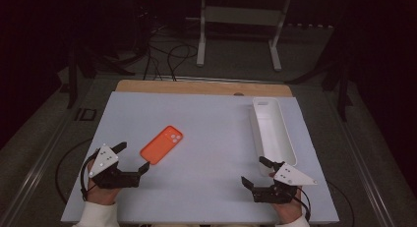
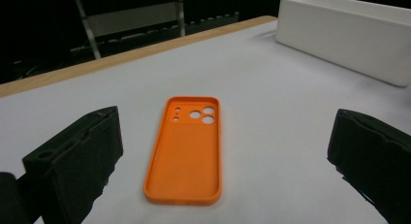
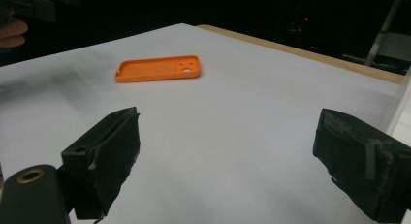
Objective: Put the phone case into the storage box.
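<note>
An orange phone case [image 1: 162,144] lies flat on the white table top, hollow side up, left of centre. In the left gripper view the case [image 2: 188,151] sits just ahead, between the wide-apart jaws. My left gripper [image 1: 132,157] is open at the front left, its near jaw tip close to the case's lower end, nothing held. My right gripper [image 1: 255,172] is open at the front right, empty, with the case [image 3: 158,69] far off to its upper left. A long white tray [image 1: 273,131] stands at the right, empty inside.
The white sheet [image 1: 206,153] covers a wooden table whose bare edge [image 1: 196,87] shows at the back. Beyond it stand a white frame [image 1: 241,25] and cables on a dark floor. The white tray's wall [image 2: 349,35] lies to the right in the left gripper view.
</note>
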`<state>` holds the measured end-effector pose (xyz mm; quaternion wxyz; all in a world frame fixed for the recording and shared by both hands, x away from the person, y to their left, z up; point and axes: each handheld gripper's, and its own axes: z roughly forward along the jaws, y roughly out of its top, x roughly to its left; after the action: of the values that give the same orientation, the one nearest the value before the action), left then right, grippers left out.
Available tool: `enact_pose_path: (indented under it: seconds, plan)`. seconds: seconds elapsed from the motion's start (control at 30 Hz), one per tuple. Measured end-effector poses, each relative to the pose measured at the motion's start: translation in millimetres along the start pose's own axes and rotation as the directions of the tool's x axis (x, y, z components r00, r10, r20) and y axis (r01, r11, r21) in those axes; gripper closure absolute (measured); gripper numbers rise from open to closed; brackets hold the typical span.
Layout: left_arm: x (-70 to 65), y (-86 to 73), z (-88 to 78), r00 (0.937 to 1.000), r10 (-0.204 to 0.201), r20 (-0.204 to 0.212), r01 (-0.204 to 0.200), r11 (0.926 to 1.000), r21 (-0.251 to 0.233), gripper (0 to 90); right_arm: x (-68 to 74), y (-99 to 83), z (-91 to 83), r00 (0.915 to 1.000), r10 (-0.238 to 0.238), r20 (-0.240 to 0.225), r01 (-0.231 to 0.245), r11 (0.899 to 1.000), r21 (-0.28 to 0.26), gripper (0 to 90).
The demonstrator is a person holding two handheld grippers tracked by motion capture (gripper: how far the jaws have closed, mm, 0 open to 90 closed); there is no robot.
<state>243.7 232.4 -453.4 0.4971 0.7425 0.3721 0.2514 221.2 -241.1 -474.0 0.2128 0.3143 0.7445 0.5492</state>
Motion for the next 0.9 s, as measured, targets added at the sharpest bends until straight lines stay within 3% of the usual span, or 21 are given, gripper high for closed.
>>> enact_pose_path:
  seconds: [0.4,0.6,0.7,0.77,0.8,0.9]
  plan:
    - [14.1,7.5,17.9,0.9995,-0.030,-0.011,0.030,0.9957,0.087,1.5,2.3,-2.8,3.2,1.0000,-0.008,-0.004,0.008,1.000,0.008,9.4]
    - [18.1,8.5,28.3,0.9989,-0.032,-0.034,0.035,0.9930,0.113,12.8,2.2,-3.1,2.1,1.0000,-0.007,-0.002,0.007,1.000,0.009,9.8]
    - [19.4,7.5,33.5,0.9995,-0.029,-0.014,0.030,0.9918,0.125,32.5,2.7,-2.7,2.3,0.9999,-0.011,0.000,0.011,1.000,0.009,9.8]
    - [19.6,7.1,34.5,0.9996,-0.028,-0.010,0.029,0.9913,0.128,37.7,2.9,-2.7,2.3,0.9999,-0.012,0.002,0.012,1.000,0.009,9.8]
    - [19.7,6.8,35.6,0.9996,-0.028,-0.005,0.028,0.9908,0.132,46.5,2.6,-2.5,2.4,0.9999,-0.013,0.002,0.013,1.000,0.009,9.8]
    - [20.1,5.9,38.7,0.9997,-0.025,0.000,0.025,0.9883,0.151,61.5,1.8,-2.7,2.6,0.9999,-0.014,0.006,0.014,1.000,0.009,9.8]
